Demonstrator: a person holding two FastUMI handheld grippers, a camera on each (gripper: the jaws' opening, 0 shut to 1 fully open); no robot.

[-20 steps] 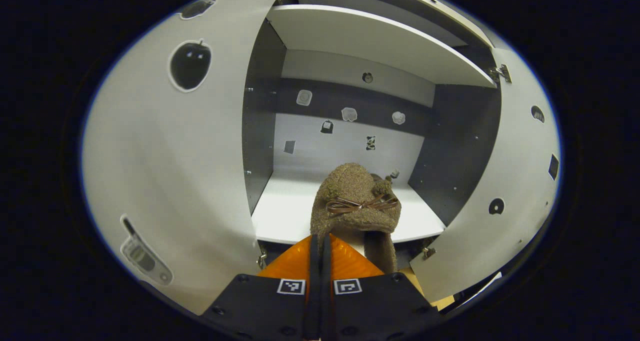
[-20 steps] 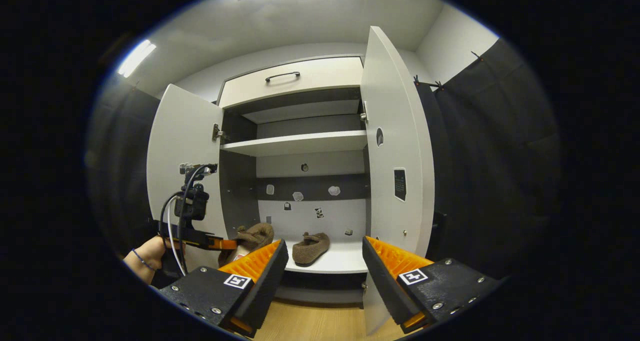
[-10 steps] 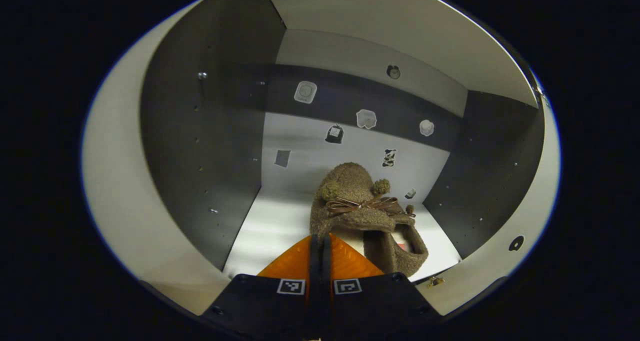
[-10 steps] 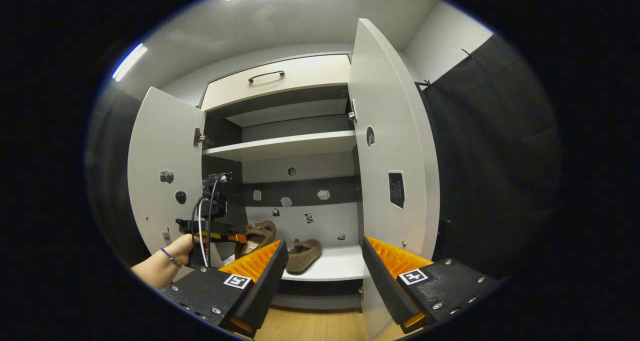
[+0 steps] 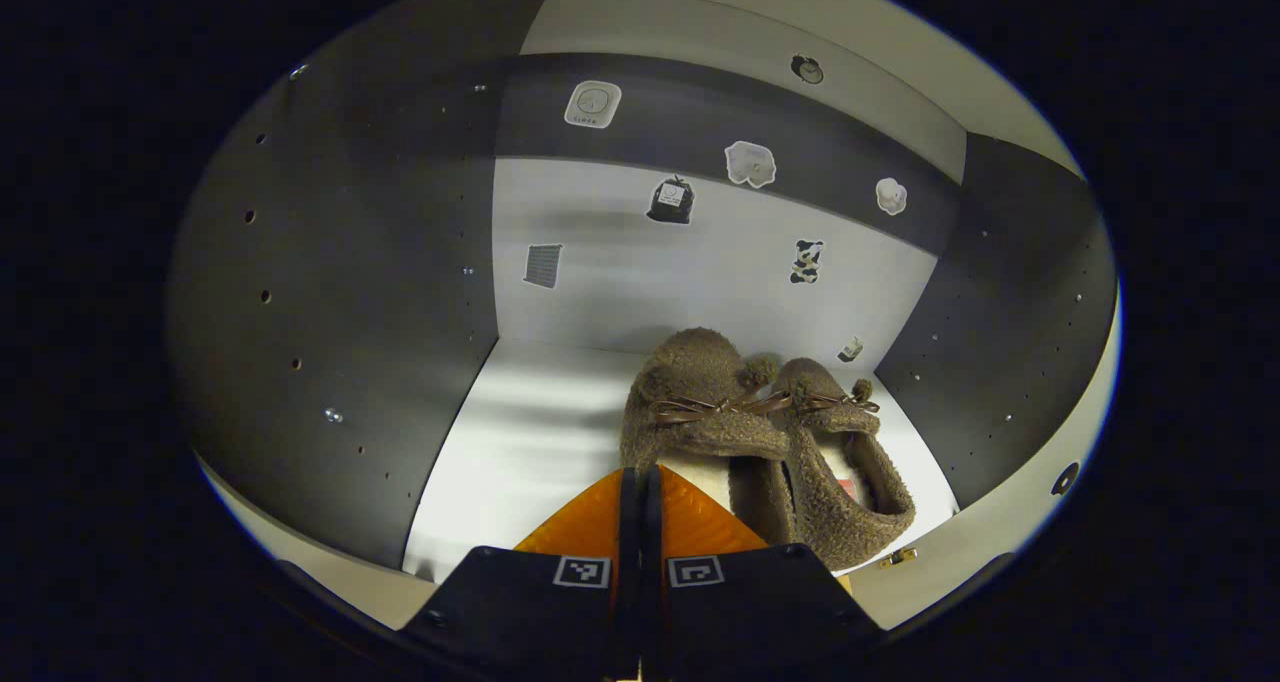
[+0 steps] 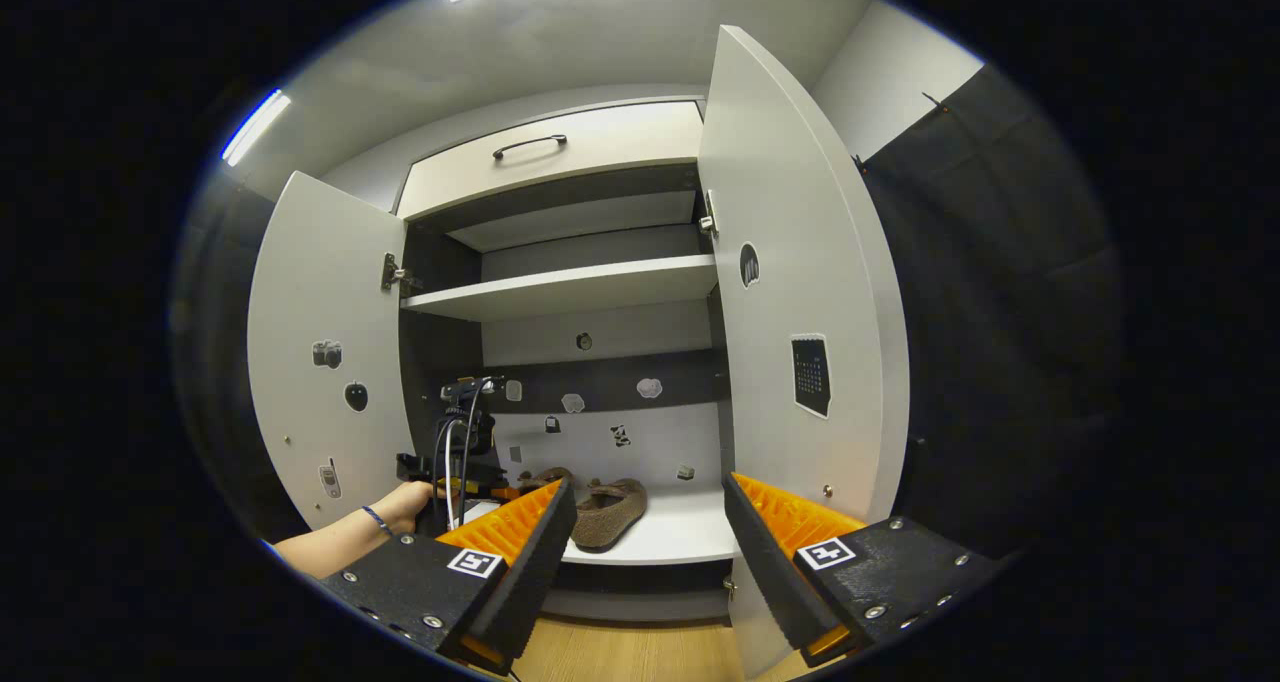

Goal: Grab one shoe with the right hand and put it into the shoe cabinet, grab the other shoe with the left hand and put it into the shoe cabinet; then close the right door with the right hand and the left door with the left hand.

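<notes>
Inside the shoe cabinet, both doors hang wide: the left door and the right door flank the bottom shelf. On that shelf, towards the cabinet's right wall, the first shoe lies flat. Touching it on its left comes the second shoe, carried by the left gripper, whose fingers are pinched together on the heel edge, as far as one can judge. Whether the sole is down yet, nobody can tell. The right gripper hangs in front of the cabinet, fingers spread apart, holding nothing. The step in hand looks like placing the second shoe; next, the left fingers need to part and back out clear of the doors.
</notes>
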